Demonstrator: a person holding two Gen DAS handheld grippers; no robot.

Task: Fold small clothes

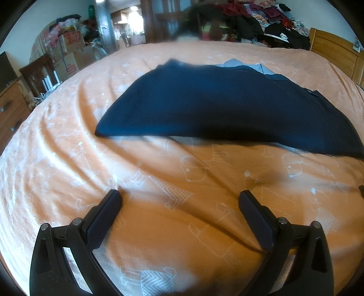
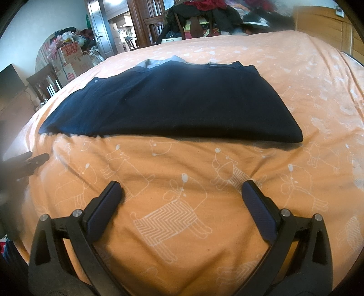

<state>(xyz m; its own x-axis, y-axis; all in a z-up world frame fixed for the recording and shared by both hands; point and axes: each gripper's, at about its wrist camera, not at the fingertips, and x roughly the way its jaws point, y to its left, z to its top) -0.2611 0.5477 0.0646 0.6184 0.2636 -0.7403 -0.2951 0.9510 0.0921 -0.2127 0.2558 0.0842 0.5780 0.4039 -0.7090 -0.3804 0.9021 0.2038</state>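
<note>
Navy garment (image 2: 173,102), long axis crosswise

Home bedroom: bed w/ orange animal-print sheet (image 2: 204,205), clothes pile (image 1: 268,16), wooden headboard (image 1: 334,52).

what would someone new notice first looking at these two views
The dark navy garment stands out first: it lies folded flat across the middle of the orange bedspread, a grey collar showing at its far edge. Next come the open left gripper and right gripper, both empty over bare bedspread short of the garment. Behind the bed, a heap of clothes fills the background.
</note>
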